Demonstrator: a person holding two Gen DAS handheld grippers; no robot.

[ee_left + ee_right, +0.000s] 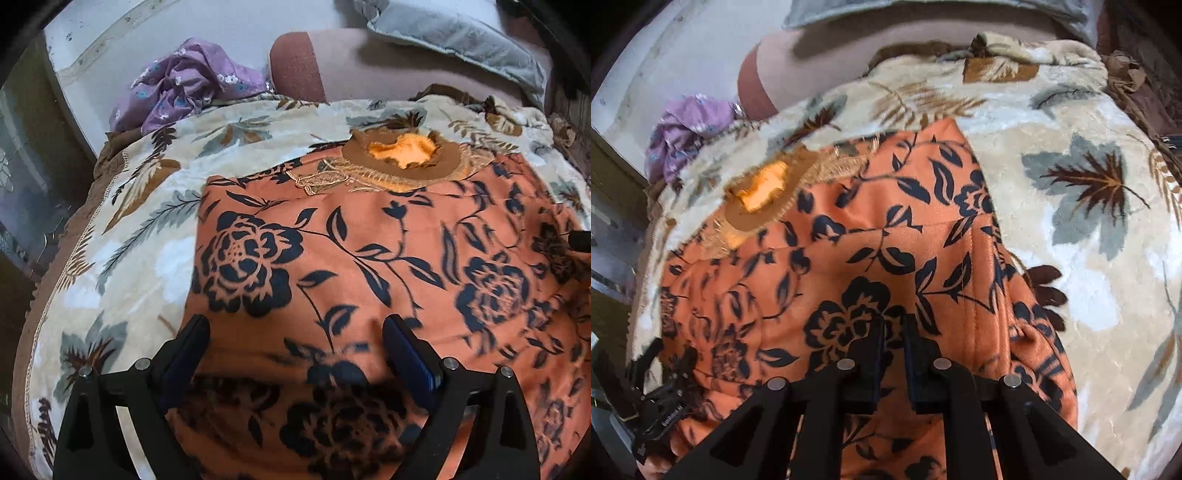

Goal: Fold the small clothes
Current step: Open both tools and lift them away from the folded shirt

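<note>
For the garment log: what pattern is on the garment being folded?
Orange garment with dark navy flowers and leaves; clearest in left wrist view.

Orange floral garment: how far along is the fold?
Done: the orange floral garment lies spread on the leaf-print blanket, neckline away. In hand: the right gripper is shut, apparently pinching its near edge; the left gripper is open over it. Left: completing the fold, then the crumpled purple garment.
</note>
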